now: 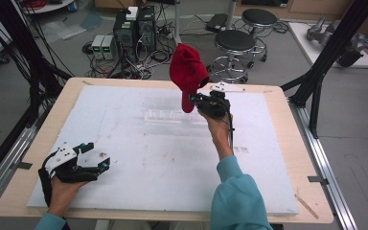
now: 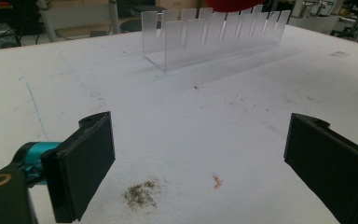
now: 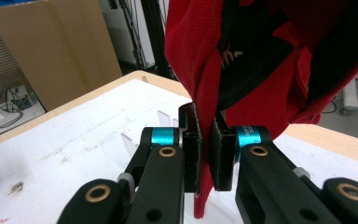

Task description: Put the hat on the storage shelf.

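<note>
Above the clear slotted rack (image 1: 165, 116), right tongs (image 1: 197, 98) clamp a red cap (image 1: 186, 68); left tongs (image 1: 97, 155) gape empty.

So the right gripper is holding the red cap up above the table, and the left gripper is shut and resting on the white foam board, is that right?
Not quite. The left gripper is open, its jaws wide apart, as the left gripper view shows. The rest holds: the right gripper holds the red fabric cap up above the table, and the left rests on the white foam board.

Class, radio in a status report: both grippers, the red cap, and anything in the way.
Right gripper shut on red cap, held above the table. Left gripper open, resting near table's front-left. Clear slotted rack beneath cap; nothing else in the way.
</note>
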`<state>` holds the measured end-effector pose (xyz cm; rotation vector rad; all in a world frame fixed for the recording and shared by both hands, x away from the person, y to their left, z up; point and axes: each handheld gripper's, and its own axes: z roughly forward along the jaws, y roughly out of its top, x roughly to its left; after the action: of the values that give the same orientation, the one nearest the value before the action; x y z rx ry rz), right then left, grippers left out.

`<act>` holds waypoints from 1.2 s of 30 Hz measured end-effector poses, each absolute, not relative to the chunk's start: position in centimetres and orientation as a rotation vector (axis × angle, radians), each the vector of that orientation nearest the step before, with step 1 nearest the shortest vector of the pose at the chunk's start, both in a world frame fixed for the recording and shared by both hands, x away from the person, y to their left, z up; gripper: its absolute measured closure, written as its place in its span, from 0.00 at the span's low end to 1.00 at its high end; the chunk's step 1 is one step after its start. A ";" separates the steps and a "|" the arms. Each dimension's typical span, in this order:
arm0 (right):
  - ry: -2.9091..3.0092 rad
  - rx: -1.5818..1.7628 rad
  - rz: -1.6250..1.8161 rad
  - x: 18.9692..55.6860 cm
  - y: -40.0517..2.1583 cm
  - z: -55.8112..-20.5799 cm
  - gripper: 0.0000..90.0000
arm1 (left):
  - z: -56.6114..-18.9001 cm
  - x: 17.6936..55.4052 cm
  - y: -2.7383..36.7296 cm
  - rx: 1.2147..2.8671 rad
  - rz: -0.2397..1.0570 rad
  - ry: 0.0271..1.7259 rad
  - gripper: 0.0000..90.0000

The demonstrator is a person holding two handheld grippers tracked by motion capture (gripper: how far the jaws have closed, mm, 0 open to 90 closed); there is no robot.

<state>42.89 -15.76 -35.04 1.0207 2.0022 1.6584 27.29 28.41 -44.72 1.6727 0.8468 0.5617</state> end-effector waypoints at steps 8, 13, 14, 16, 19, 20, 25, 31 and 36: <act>2.010 1.044 1.678 43.4 -15.7 -35.7 0.95 | -44.8 27.2 28.4 1.665 0.570 0.857 0.10; 2.004 1.062 1.692 43.5 -15.9 -35.9 0.95 | -44.8 27.1 28.4 1.654 0.582 0.864 0.10; 2.001 1.067 1.694 43.6 -15.9 -35.9 0.95 | -44.8 27.1 28.4 1.653 0.583 0.866 0.10; 1.999 1.075 1.697 43.6 -15.9 -35.9 0.95 | -44.8 27.1 28.4 1.654 0.588 0.866 0.10; 1.999 1.093 1.699 43.6 -15.9 -35.9 0.95 | -44.8 27.1 28.4 1.654 0.594 0.864 0.10; 1.996 1.107 1.706 43.6 -15.9 -36.0 0.95 | -44.8 27.1 28.4 1.656 0.595 0.863 0.10; 1.993 1.122 1.696 43.7 -15.8 -36.1 0.95 | -44.8 27.0 28.4 1.655 0.599 0.864 0.10; 2.007 1.120 1.679 43.8 -15.5 -36.4 0.95 | -44.8 27.0 28.3 1.655 0.597 0.860 0.10; 2.028 1.125 1.661 43.7 -15.4 -36.3 0.95 | -44.8 27.0 28.3 1.655 0.597 0.858 0.10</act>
<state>43.72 -15.42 -36.32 1.1249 2.0282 1.6614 27.00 28.33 -44.81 1.6552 0.8577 0.5968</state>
